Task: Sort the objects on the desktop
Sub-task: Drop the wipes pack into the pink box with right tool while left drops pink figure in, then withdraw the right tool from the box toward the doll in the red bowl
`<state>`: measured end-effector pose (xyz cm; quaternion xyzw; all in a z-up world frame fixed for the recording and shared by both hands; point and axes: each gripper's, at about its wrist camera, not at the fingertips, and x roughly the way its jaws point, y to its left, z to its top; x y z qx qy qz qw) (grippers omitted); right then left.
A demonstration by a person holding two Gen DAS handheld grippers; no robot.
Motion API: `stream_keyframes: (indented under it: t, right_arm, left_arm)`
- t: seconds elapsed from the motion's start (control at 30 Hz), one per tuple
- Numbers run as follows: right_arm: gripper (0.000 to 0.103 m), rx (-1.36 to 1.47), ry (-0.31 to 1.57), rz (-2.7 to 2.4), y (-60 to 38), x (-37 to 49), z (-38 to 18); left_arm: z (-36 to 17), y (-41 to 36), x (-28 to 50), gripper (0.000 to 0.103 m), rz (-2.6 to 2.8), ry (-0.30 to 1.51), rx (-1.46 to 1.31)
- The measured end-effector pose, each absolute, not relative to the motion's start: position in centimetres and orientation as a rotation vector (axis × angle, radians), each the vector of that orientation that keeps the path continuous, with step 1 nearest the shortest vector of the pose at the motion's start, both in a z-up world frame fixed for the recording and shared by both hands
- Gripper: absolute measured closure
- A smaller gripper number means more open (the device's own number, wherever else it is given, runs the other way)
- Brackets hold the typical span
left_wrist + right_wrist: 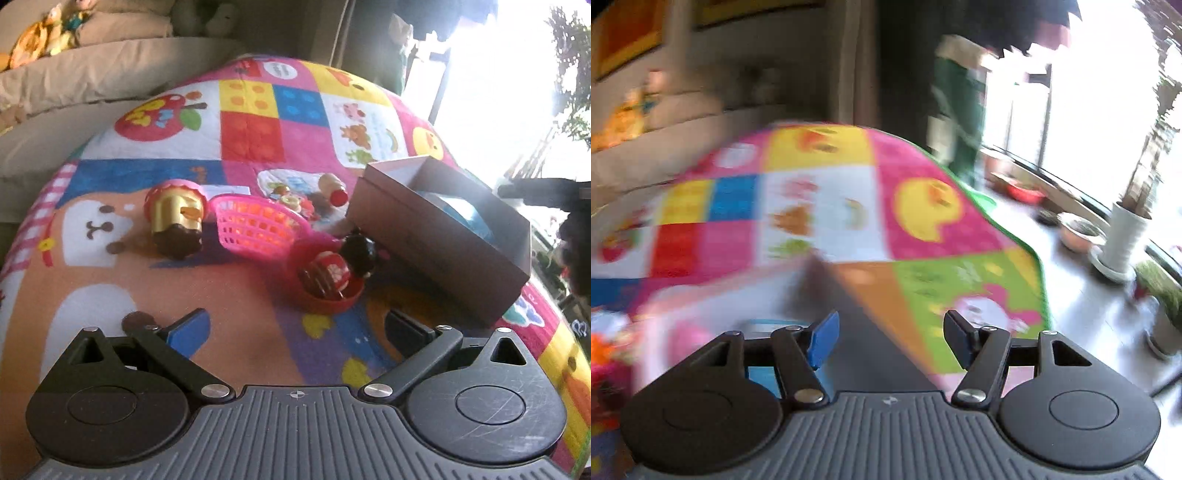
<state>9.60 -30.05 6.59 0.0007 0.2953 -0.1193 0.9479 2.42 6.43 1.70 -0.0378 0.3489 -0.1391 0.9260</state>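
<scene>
Left gripper (295, 325) sits nearest in its own view, jaws spread wide, nothing between them, hovering over the play mat (184, 280). Just beyond it: red bowl (328, 295) holding a red toy piece (332, 271) and something brown; a black round toy (358, 253) leans at the bowl's far rim. Further back, pink basket (258, 229) lying tilted, looks empty as far as I can tell. Left of it, a toy cupcake (177, 218) on its side. Behind the basket, a loose cluster of small toy food (295, 201) plus a little bottle (332, 188), all on the mat. On the right, a brown box (436, 229), open, with something blue inside; can't identify it. Right gripper (890, 339): jaws parted, nothing held, view heavily motion-blurred, aimed past the box edge (820, 280) at the mat's far corner; floor and plant pots (1123, 236) beyond. Progress read: partway. Bowl and box have contents; cupcake, bottle and the small cluster are unsorted. Both hands free for the next pick.
</scene>
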Motion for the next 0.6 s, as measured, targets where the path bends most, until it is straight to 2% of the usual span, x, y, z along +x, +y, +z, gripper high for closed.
stream_keyframes:
  t: [0.07,0.1,0.13,0.17,0.3,0.43,0.47,0.53,0.6]
  right_arm:
    - [0.041,0.017,0.594,-0.216,-30.9,10.8,5.5]
    - [0.046,0.019,0.597,-0.204,-30.9,11.3,5.4]
    - [0.058,0.016,0.614,-0.182,-30.7,11.9,5.4]
    - [0.062,0.015,0.641,-0.147,-30.5,12.4,5.3]
    - [0.065,0.018,0.676,-0.162,-30.1,12.9,5.1]
    - [0.065,0.167,0.719,-0.244,-32.4,11.1,4.7]
    - [0.066,0.216,0.739,-0.271,-33.0,10.6,4.3]
    - [0.076,0.258,0.751,-0.264,-33.3,9.6,3.4]
    - [0.076,0.202,0.730,-0.229,-32.1,9.4,2.9]
  left_arm:
    - [1.9,6.1,2.0,0.000,-0.277,0.714,-0.052]
    - [2.0,5.9,1.9,0.000,-0.273,0.717,-0.042]
    - [2.1,5.8,1.8,0.000,-0.271,0.722,-0.036]
    - [2.3,5.6,1.9,0.000,-0.267,0.726,-0.031]
    - [3.3,4.1,2.1,0.000,-0.290,0.713,-0.023]
    - [3.8,3.1,2.4,0.000,-0.304,0.701,-0.011]
    - [3.7,3.1,2.6,0.000,-0.304,0.702,-0.009]
    - [3.6,3.1,3.0,0.000,-0.300,0.704,-0.005]
    - [3.4,3.3,3.4,0.000,-0.294,0.711,-0.009]
